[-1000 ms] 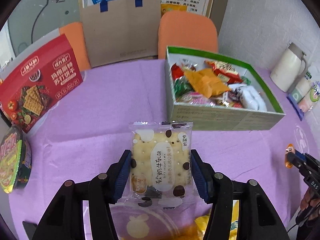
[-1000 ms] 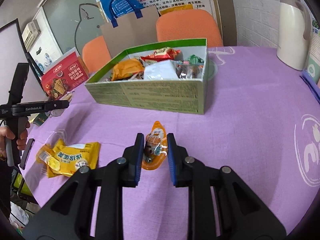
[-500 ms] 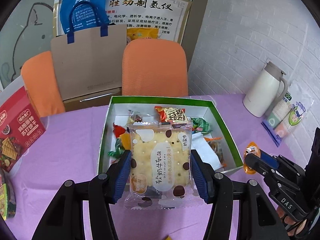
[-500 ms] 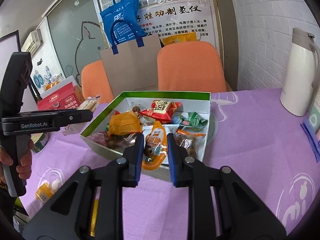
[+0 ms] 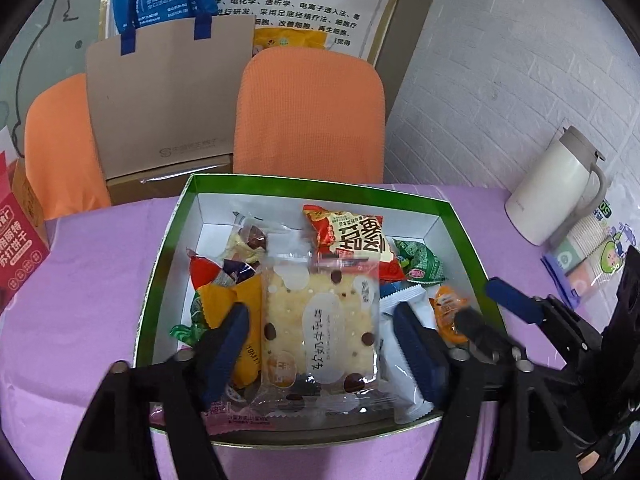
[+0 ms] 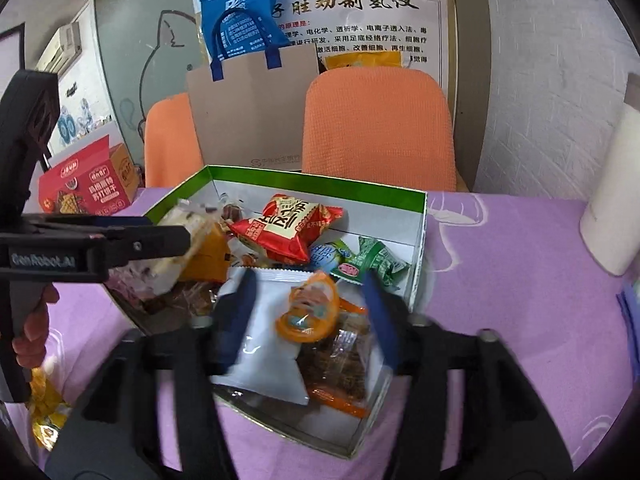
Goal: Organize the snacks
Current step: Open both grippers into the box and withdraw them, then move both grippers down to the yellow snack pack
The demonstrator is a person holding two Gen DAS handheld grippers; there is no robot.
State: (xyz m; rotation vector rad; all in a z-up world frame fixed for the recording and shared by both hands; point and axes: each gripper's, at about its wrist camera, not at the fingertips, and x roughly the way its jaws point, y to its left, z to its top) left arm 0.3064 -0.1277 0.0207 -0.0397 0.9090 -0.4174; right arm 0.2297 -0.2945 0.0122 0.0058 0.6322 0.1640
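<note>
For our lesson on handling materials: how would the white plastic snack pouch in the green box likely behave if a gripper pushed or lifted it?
The white pouch looks thin and puffy, so probably light and floppy. Its smooth film may slip. It lies on loose packets in the green box, so a push would likely slide it.

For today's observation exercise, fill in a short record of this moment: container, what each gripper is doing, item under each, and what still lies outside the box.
container: green-rimmed box, open, holding mixed snack packets
left gripper: fingers spread open either side of the biscuit packet, over the box
right gripper: fingers open, orange jelly cup between them above the box
outside the box: yellow snack packet on the purple tablecloth
nearby: white kettle, red cracker box
</note>
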